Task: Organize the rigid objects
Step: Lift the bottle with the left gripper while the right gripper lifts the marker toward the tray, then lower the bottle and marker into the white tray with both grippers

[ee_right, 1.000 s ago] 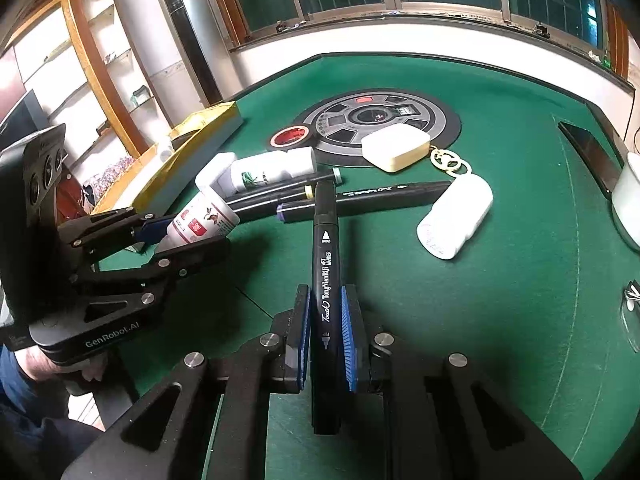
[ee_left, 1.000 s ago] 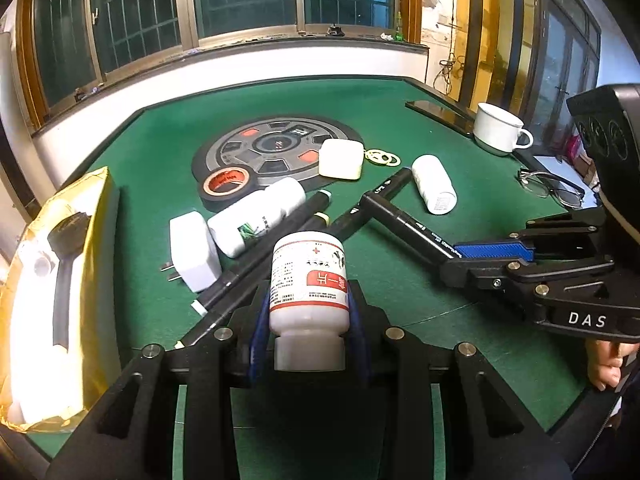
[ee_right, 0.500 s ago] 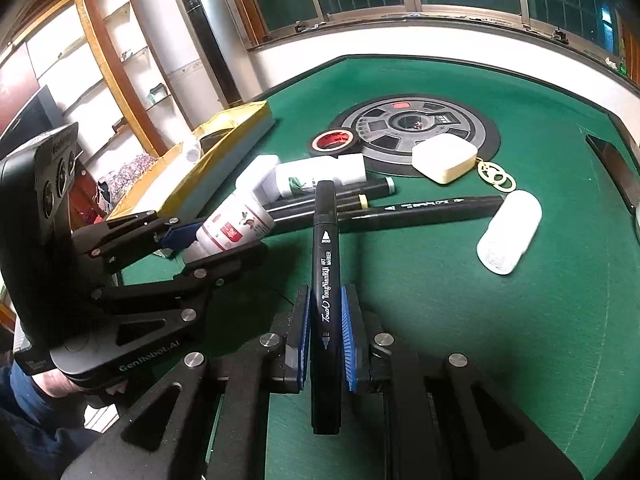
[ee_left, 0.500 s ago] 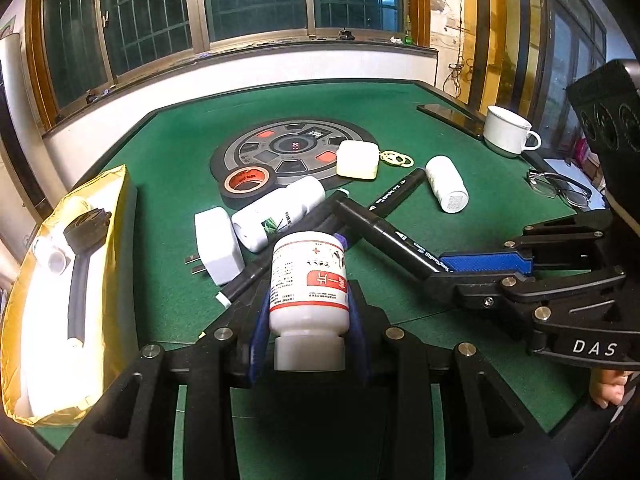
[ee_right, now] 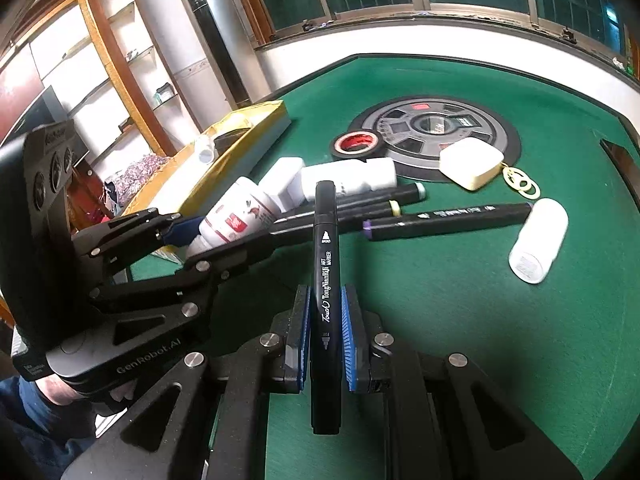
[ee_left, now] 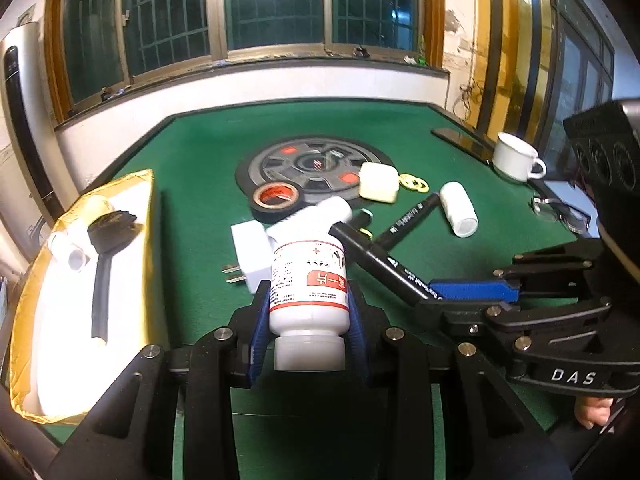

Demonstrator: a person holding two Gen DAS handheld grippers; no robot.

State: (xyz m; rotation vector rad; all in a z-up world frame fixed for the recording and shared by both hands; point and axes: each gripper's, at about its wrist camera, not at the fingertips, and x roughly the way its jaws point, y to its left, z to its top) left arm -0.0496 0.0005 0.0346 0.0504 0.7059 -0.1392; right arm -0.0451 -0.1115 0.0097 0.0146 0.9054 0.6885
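Observation:
My left gripper (ee_left: 306, 334) is shut on a white pill bottle with a red label (ee_left: 307, 284), held above the green table near its front edge. It also shows in the right wrist view (ee_right: 234, 220). My right gripper (ee_right: 325, 334) is shut on a black art marker (ee_right: 326, 264), seen in the left wrist view (ee_left: 380, 262) too. A gold tray with a white liner (ee_left: 24, 316) lies at the left, holding a black tool (ee_left: 106, 252) and a small white bottle (ee_left: 74, 254).
On the table lie a tape roll (ee_left: 276, 198), a white plug adapter (ee_left: 250, 250), two more white bottles (ee_left: 460, 210) (ee_right: 348, 176), several black markers (ee_right: 444, 220), a cream case with rings (ee_left: 378, 182), a round grey disc (ee_left: 312, 162), and a white cup (ee_left: 516, 156).
Both grippers have lifted and drawn back toward the front and left with their loads. The gold tray now sits closer to the left gripper.

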